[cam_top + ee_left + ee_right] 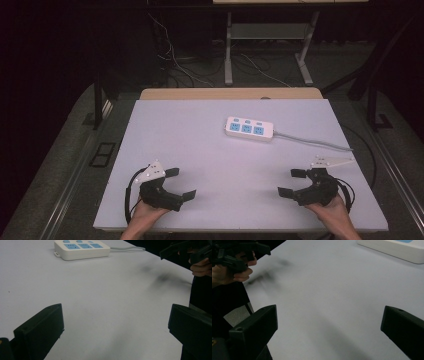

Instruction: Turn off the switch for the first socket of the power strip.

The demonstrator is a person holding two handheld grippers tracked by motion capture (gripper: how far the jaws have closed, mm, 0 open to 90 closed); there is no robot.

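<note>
High view. I see the white tabletop (225,165) carrying 1 thing, a white power strip (249,129) with 3 blue sockets, lying right of centre and nearer the far edge, its grey cable (315,142) running off toward the right edge. My left tongs (180,183) sit near the near-left corner and my right tongs (289,183) near the near-right corner; both are spread wide and hold nothing. Each is well apart from the strip.

Left gripper view. The 2 black jaws stand far apart with bare tabletop (100,302) between them. The power strip (82,249) lies ahead by the far edge, untouched, its cable (127,248) leaving to the right. The other hand (201,266) with its tongs shows at the upper right.

Right gripper view. Again 2 jaws stand wide, nothing gripped. A corner of the power strip (394,248) shows at the upper right; the other hand (230,271) shows at the upper left, off the tabletop's edge.

Progress, as I judge it: nothing is done. The strip is not yet reached, and approach, grip and any handling are all left.
</note>
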